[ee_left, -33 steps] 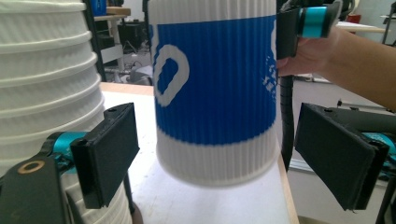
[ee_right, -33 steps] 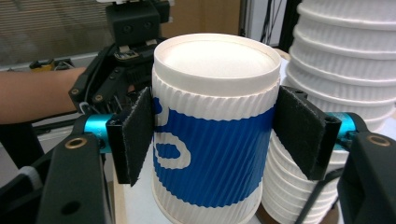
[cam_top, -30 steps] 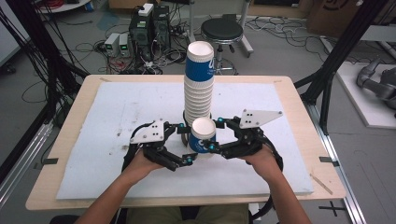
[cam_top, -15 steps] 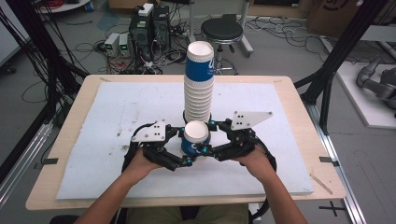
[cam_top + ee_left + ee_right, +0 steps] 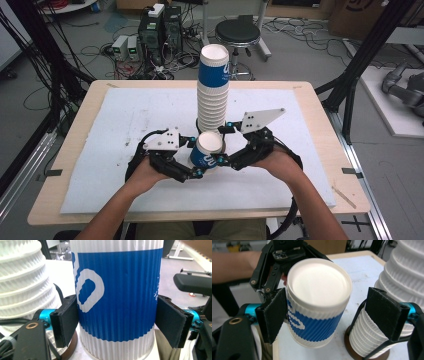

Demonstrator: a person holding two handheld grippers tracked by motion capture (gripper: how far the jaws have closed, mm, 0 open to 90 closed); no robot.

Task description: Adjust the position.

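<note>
The blue-and-white cup [image 5: 207, 151] sits low-center in the high view, upside down, right in front of the tall cup stack [image 5: 213, 90], and I've got my left gripper [image 5: 116, 323] just closing on its sides while my right gripper [image 5: 334, 315] has just been spreading apart, one pad off the cup, so the left takes it over.

Your two forearms come in low and converge at the middle of the worktop, left hand [image 5: 145, 172] and right hand [image 5: 277, 162] each gripping its tongs, tips pointing inward at one another. Your left tongs [image 5: 192, 162] have just been closing and both pads press the blue cup [image 5: 206, 151]. Your right tongs [image 5: 222, 145] have just been opening, one pad standing clear of that cup
</note>
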